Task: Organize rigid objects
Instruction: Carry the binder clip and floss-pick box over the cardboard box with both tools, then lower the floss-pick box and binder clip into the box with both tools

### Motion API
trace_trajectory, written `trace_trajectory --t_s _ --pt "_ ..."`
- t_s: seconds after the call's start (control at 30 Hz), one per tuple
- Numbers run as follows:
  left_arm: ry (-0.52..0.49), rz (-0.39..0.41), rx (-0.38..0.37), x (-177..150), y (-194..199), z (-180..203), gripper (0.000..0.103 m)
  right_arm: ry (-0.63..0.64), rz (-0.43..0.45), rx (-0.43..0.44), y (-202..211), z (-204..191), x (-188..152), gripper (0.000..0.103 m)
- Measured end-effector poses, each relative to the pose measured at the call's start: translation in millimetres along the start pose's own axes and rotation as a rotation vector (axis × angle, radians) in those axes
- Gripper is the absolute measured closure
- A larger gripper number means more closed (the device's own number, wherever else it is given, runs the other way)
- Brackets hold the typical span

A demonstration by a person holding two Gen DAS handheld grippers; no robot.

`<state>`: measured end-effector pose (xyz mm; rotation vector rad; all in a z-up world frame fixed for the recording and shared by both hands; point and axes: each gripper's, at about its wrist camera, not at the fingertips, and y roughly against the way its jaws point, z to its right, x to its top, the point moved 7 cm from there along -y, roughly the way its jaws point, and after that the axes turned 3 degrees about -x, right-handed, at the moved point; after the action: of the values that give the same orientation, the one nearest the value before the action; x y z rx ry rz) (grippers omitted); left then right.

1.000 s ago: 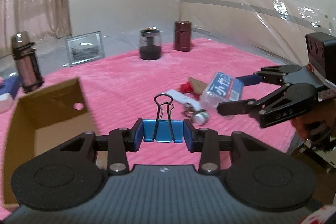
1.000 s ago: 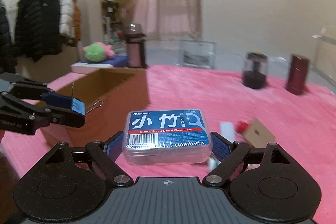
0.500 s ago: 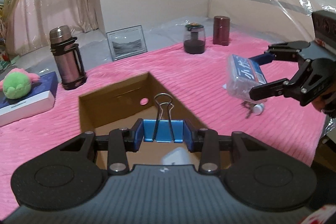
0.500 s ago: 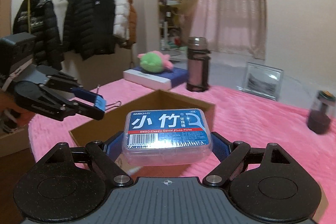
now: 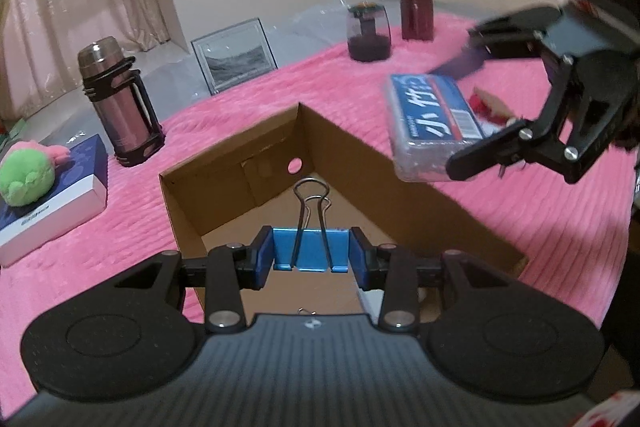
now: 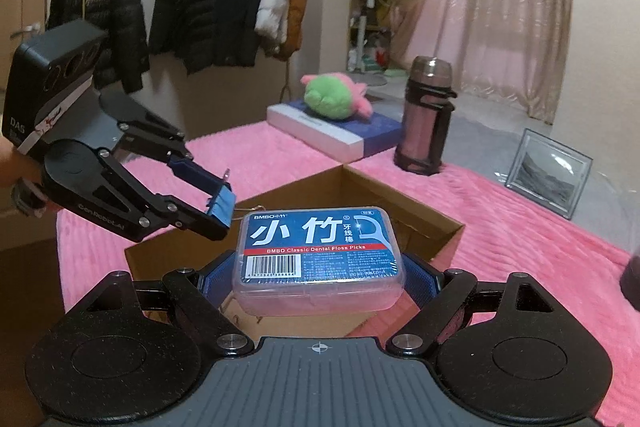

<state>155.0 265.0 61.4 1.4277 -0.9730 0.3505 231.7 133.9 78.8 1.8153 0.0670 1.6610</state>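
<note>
Cardboard was your landmark: the open box (image 5: 340, 163) sat on the pink blanket (image 5: 248, 99), and both your grippers hung over it. Your left gripper (image 5: 312, 254) had its jaws clamped on a blue clip (image 5: 310, 251), whose wire handles stood up toward the box's far wall; the clip was held above the box floor, not resting on it. Your right gripper (image 6: 320, 267) had its jaws set wide but pressed on the two ends of a floss case (image 6: 318, 259), label up, held above the near part of the box opening. From the left wrist view that case (image 5: 430, 123) hung over the box's right wall, with the right gripper (image 5: 460, 115) reaching in from the right. From the right wrist view the left gripper (image 6: 218, 203) came in from the left of the box, clip (image 6: 224, 205) at its tips.

Inside the box, by its near right wall, lay a pale item (image 5: 370, 301) too hidden to name. Beyond the box's far left corner stood a flask (image 5: 120, 103); left of the box a green plush (image 5: 26, 173) lay on a flat blue carton (image 5: 60, 211). Behind the box a framed picture (image 5: 236, 55) leaned upright, and further right stood a dark jar (image 5: 368, 33) and a maroon tin (image 5: 417, 11). Right of the box, small red items (image 5: 490, 105) lay on the blanket, blurred.
</note>
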Motion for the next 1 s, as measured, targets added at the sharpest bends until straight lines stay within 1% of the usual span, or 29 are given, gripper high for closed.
trace_trajectory --t_s 0.17,0.3,0.47,0.6,1.0 --pt "-0.057 -0.043 -0.026 -4.2 -21.6 -7.0 0.069 0.076 -0.072 0.000 -31.1 2.9 1.5 0.020" --pt "-0.108 -0.083 -0.055 -5.5 -39.3 -14.7 0.069 0.166 -0.143 0.011 -58.3 3.0 -0.2 0.020" --pt "-0.165 -0.131 -0.082 -6.1 -59.8 -26.2 0.069 0.288 -0.235 0.016 -87.0 -1.6 -9.1 0.020" --pt "-0.196 -0.175 -0.100 -9.4 -76.5 -34.6 0.069 0.357 -0.315 0.035 -108.6 -3.6 -18.5 0.020" --pt "-0.257 -0.295 -0.136 -23.6 -123.0 -44.2 0.069 0.440 -0.515 0.044 -166.9 7.2 -37.4 0.020"
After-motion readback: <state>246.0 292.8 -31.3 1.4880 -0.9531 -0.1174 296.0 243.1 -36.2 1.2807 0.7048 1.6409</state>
